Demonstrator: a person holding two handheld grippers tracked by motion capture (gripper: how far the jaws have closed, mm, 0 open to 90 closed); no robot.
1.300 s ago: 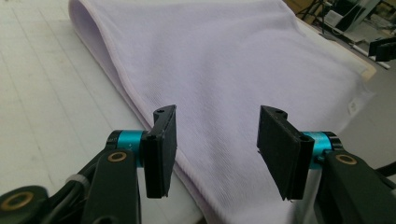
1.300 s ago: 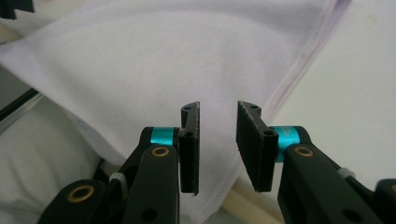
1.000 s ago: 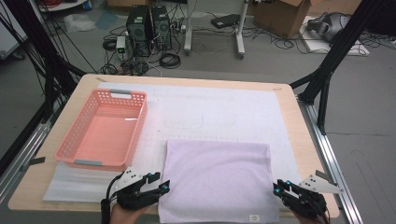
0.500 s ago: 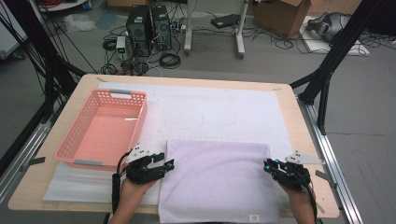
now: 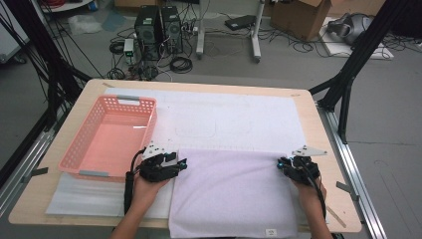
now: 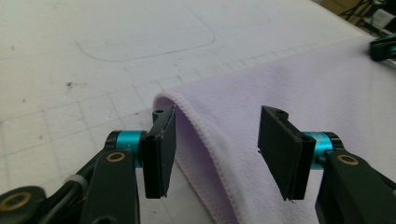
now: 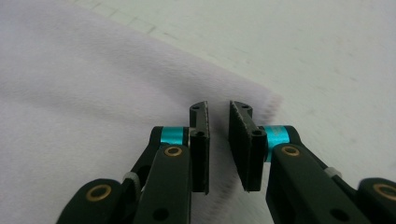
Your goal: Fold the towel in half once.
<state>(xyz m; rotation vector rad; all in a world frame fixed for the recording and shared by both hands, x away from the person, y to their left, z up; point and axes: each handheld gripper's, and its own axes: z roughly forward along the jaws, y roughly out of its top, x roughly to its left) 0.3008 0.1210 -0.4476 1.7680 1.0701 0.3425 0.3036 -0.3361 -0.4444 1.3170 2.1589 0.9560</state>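
The purple towel (image 5: 234, 191) lies flat at the near edge of the surface (image 5: 318, 124). The left tool (image 5: 180, 164) is at the towel's far left corner, its jaws spread wide over the folded edge, not pressing it. The right tool (image 5: 280, 163) is at the towel's far right corner; its jaws have just been closing and stand nearly together, with a thin gap. Left of the towel sits the pink basket (image 5: 79, 149).

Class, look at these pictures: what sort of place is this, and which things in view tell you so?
Most likely a lab or workshop set up for recording. A work table stands inside a black frame; computer towers and loose cables sit on the bare floor, with a cardboard box behind.
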